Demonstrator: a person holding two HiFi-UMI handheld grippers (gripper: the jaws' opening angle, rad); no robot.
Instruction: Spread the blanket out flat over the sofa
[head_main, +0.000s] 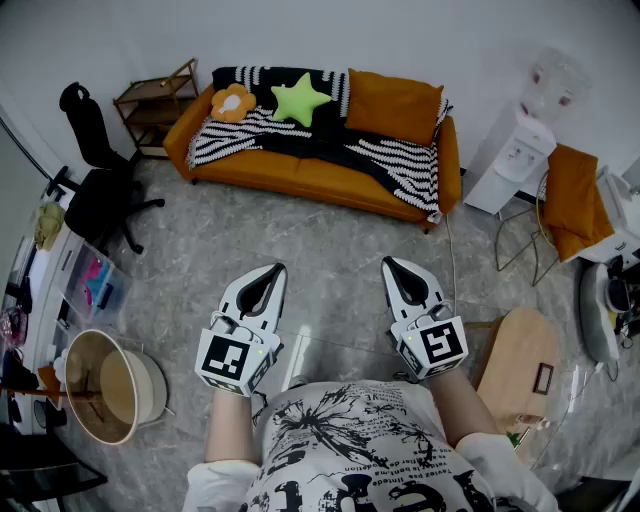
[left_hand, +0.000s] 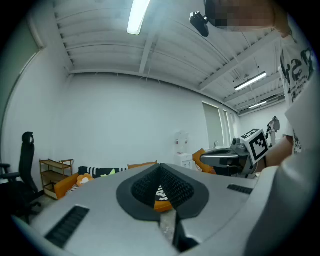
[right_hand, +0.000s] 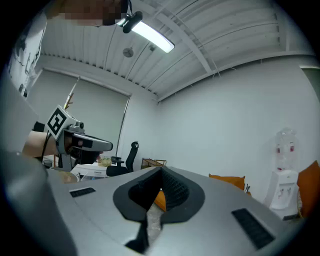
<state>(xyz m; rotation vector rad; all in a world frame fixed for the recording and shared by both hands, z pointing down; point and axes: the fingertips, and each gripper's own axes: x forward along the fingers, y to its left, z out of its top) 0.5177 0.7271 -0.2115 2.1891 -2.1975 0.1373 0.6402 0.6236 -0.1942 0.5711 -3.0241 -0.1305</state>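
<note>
Over at the left a black office chair (head_main: 100, 175) stands on the grey marbled floor (head_main: 320, 240), with a round tan basket (head_main: 105, 385) nearer the person and a low wooden shelf (head_main: 155, 103) against the wall behind it. Next comes the orange sofa (head_main: 300, 178) along the far wall. The black-and-white striped blanket (head_main: 405, 160) lies rumpled on it: one part is draped over the backrest at the left, a bunched striped part sits on the left seat, a dark band runs across the middle, and the right end spills over the front edge by the right arm. On the blanket rest a flower-shaped cushion (head_main: 233, 102) and, just beside it, a green star cushion (head_main: 300, 98); a plain orange cushion (head_main: 393, 105) leans on the backrest to their right.

Well short of the sofa, the person holds both tools level, side by side and pointed at it. The left tool (head_main: 272, 271) has its jaws pressed together with nothing between them, and the right tool (head_main: 393, 264) is the same, closed and empty. Neither touches the blanket.

Farther right a white water dispenser (head_main: 515, 150) stands by the wall, near a metal-framed chair with an orange pad (head_main: 572, 205).
</note>
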